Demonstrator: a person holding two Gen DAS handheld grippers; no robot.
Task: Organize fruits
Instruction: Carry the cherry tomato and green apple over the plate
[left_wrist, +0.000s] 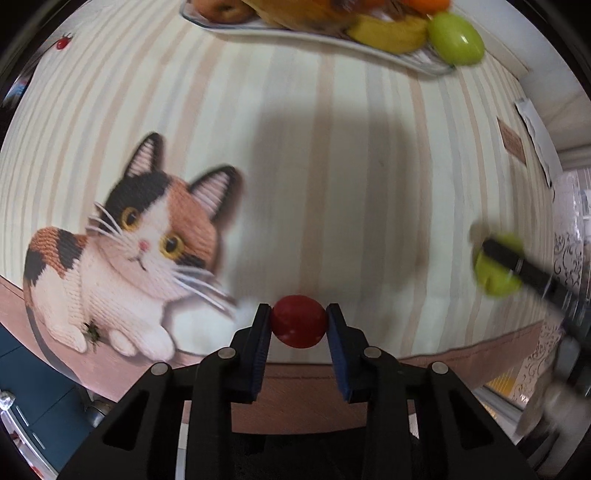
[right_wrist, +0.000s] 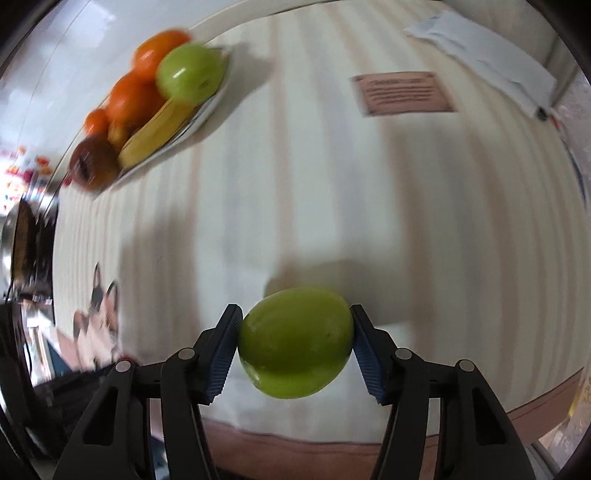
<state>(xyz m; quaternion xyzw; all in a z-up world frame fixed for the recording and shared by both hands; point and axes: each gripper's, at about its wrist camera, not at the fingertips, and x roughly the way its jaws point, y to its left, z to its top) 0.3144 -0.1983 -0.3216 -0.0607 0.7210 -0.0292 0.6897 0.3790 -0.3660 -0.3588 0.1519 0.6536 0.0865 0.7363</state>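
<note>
Left gripper (left_wrist: 298, 320): its two blue pads pinch a small red fruit (left_wrist: 298, 321) from both sides, low in the middle of the left wrist view. The fruit looks lifted off the cloth.

Right gripper (right_wrist: 295, 341): it is closed on a green fruit (right_wrist: 295, 341), low in the middle of the right wrist view. The pads touch the fruit on its left and right sides. The same green fruit shows at the right edge of the left wrist view, blurry.

Plate (left_wrist: 295, 31): it sits far off at the top of the left wrist view, and at the upper left of the right wrist view. It is well apart from both grippers.

On the plate: another green fruit (right_wrist: 190, 74), a banana (right_wrist: 159, 131), orange fruits (right_wrist: 129, 98) and a dark red-brown one (right_wrist: 92, 162). It looks quite full.

Around: a striped cloth (left_wrist: 332, 166) with a knitted cat picture (left_wrist: 125, 251) at the left, a small brown card (right_wrist: 404, 93) at the upper right, and white paper (right_wrist: 487, 70) in the far corner.

Step, I think: both fruits go to the plate.

What could go wrong: the red fruit is small and round, so it could pop out of the pads. The green fruit is smooth, and a fast swing could make it slip. Fruits already sit close to the plate's edge, so a new one could roll off or knock another onto the cloth.
</note>
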